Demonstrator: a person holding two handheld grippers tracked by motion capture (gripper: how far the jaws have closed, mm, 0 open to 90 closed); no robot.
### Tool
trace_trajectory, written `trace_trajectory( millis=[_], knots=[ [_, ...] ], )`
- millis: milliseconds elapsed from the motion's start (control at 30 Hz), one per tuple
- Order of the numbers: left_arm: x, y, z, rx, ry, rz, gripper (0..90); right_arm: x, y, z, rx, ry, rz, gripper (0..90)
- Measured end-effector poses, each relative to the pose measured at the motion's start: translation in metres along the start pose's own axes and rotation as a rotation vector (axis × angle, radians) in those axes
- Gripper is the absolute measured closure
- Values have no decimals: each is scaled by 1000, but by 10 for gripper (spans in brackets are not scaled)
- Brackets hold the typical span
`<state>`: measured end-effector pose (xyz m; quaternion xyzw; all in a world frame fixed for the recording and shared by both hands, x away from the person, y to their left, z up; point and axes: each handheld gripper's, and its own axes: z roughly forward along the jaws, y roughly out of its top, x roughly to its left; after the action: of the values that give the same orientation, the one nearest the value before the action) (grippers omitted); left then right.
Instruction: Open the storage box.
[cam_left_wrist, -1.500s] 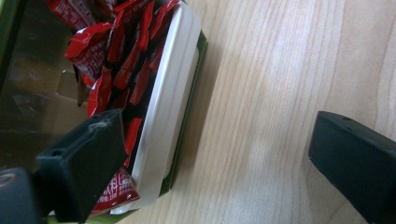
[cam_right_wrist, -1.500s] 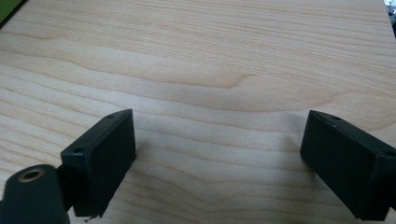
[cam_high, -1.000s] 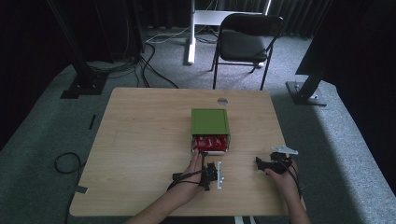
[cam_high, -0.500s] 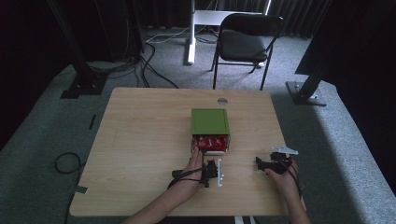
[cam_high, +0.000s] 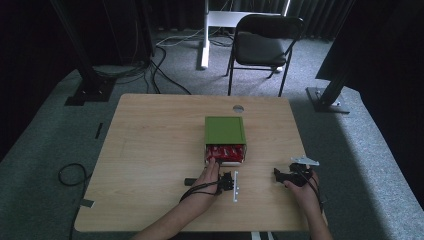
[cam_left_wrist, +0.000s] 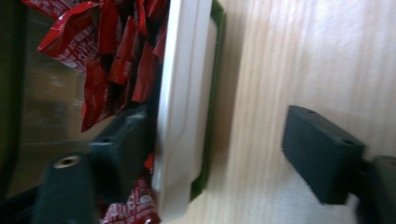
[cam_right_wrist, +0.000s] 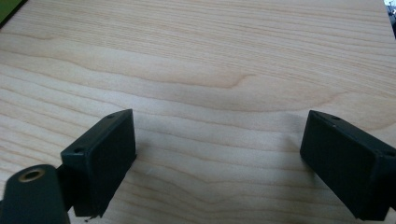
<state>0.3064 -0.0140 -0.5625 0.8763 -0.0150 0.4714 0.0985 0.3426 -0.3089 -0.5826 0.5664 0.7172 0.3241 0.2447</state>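
A green box (cam_high: 225, 130) stands mid-table with its drawer pulled toward me, full of red packets (cam_high: 226, 151). In the left gripper view the white drawer front (cam_left_wrist: 182, 107) runs between the jaws of my left gripper (cam_left_wrist: 219, 149). One jaw is inside among the red packets (cam_left_wrist: 116, 56) against the front; the other is outside over bare wood, a gap away. The jaws have just been closing, and the grip is still open. In the high view the left gripper (cam_high: 219, 164) reaches the drawer's near edge. My right gripper (cam_high: 280, 175) rests on the table to the right, open (cam_right_wrist: 219, 158) over bare wood.
The wooden table (cam_high: 150, 150) has a round hole (cam_high: 238, 108) near its far edge. A black chair (cam_high: 265, 45) stands beyond it, with dark stands and cables (cam_high: 165, 70) on the grey floor around.
My left gripper has edged toward the drawer front. The right gripper has stayed where it was.
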Motion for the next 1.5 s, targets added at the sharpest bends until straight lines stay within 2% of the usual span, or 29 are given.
trace_trajectory(
  millis=[67,167,233,400,633,800,867,933,1300,1500],
  knots=[
    [0,-1,2,-3,19,11,380,0,0,0,0,0,0,99],
    [-2,-1,4,1,44,33,414,0,0,0,0,0,0,100],
    [-3,-2,6,2,49,32,423,0,0,0,0,0,0,100],
    [-5,0,10,36,94,75,509,0,0,0,0,0,0,100],
    [-2,0,11,38,126,94,655,0,0,0,0,0,1,100],
    [-4,0,12,34,159,112,700,0,0,0,0,0,0,100],
    [0,0,11,37,137,89,729,0,0,0,0,0,0,100],
    [2,1,10,40,124,90,736,0,0,0,0,0,0,100],
    [1,2,9,44,119,100,739,0,0,0,0,0,0,100],
    [1,3,4,47,103,99,740,0,0,0,0,0,0,100]
  ],
)
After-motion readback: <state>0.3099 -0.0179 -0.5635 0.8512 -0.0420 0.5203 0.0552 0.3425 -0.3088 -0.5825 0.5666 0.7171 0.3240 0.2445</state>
